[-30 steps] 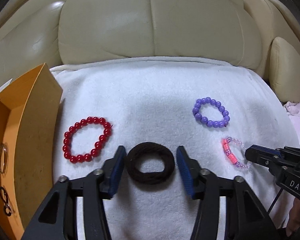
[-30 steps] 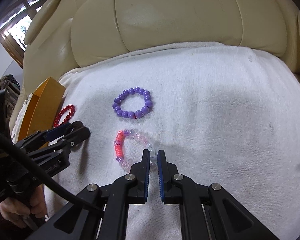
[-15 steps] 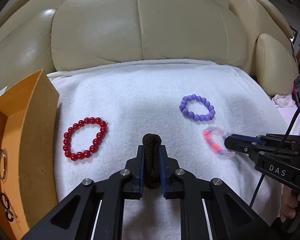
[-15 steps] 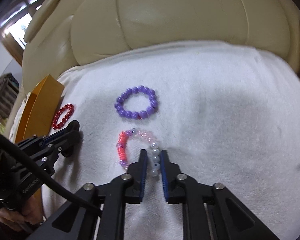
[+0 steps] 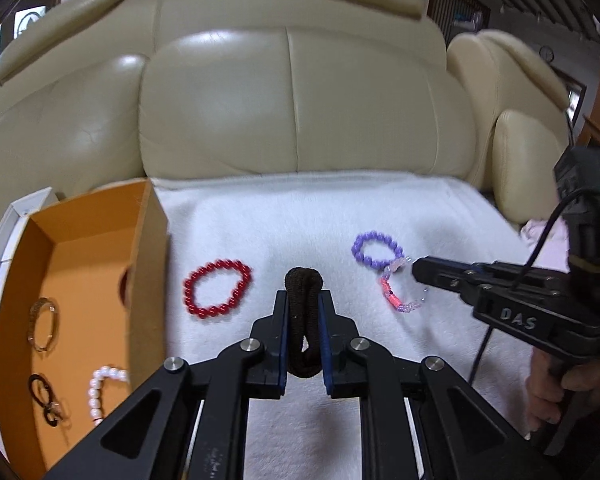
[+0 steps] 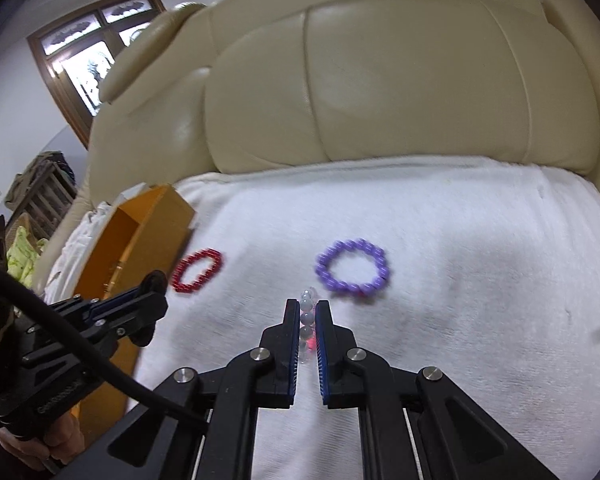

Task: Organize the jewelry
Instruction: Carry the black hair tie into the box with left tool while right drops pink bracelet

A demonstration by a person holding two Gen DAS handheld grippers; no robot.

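Both pairs of fingers are clamped on something: our left gripper pinches the dark brown hair tie, squeezed into a narrow loop between the blue pads, and our right gripper grips the pink-and-clear beaded bracelet, which hangs from its tips in the left wrist view. On the white towel, the red bead bracelet lies near the left edge, just beside the orange box. The purple bead bracelet lies toward the right edge. Inside the box rest a pearl bracelet and other small pieces.
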